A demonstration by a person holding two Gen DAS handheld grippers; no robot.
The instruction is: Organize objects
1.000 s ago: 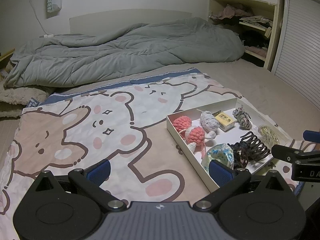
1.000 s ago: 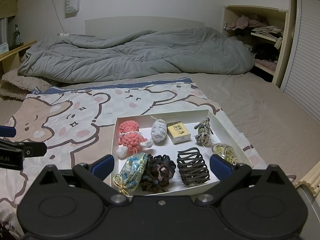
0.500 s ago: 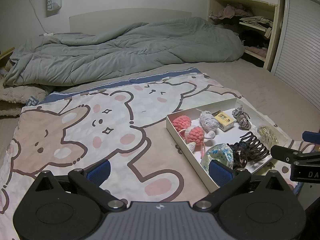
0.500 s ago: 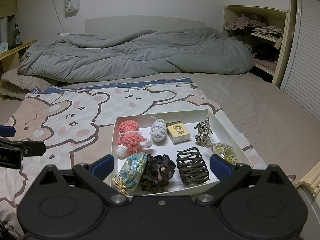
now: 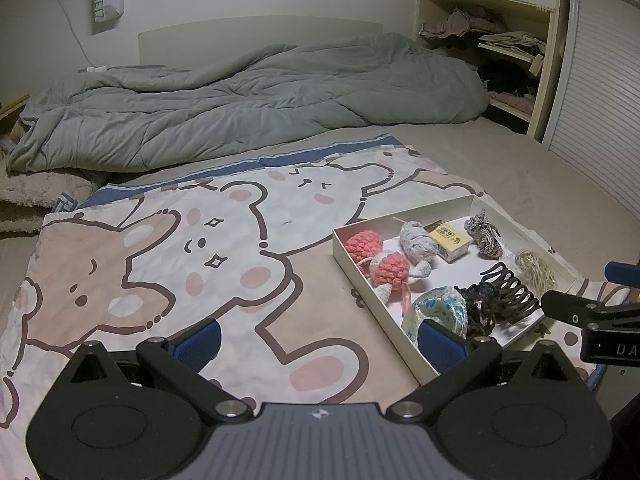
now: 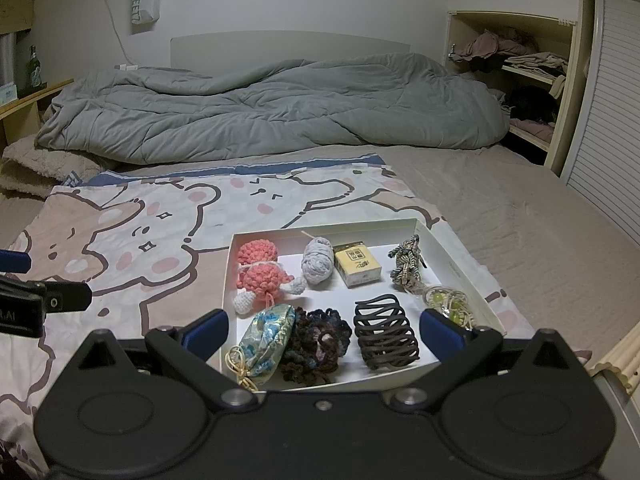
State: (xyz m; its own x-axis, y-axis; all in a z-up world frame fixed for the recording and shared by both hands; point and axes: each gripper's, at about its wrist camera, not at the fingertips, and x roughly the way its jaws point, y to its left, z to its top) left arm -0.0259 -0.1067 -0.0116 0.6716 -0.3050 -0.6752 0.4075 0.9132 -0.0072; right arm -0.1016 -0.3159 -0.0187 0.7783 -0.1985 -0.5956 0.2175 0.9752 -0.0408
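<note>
While both my grippers hover low over the bed, the white box (image 6: pixel 460 264) sits on the bear-print blanket (image 5: pixel 224 240), straight ahead of my right gripper (image 6: pixel 324 330) and off to the right of my left gripper (image 5: pixel 320 340). My right gripper's jaws are spread wide with nothing between them, one blue pad at each near corner of the box. My left gripper's jaws are just as wide and empty, over the blanket beside the box. Inside the box, the back row holds a pink crochet toy (image 6: pixel 260 272), a grey yarn ball (image 6: pixel 318 262), a small yellow box (image 6: pixel 357 269) and a braided cord (image 6: pixel 406 266). Nearer me lie a blue pouch (image 6: pixel 266 338), a dark scrunchie (image 6: pixel 316 346), a black hair claw (image 6: pixel 386 332) and a tangle of beads (image 6: pixel 448 302). A grey duvet (image 5: pixel 248 100) is heaped at the far end.
</note>
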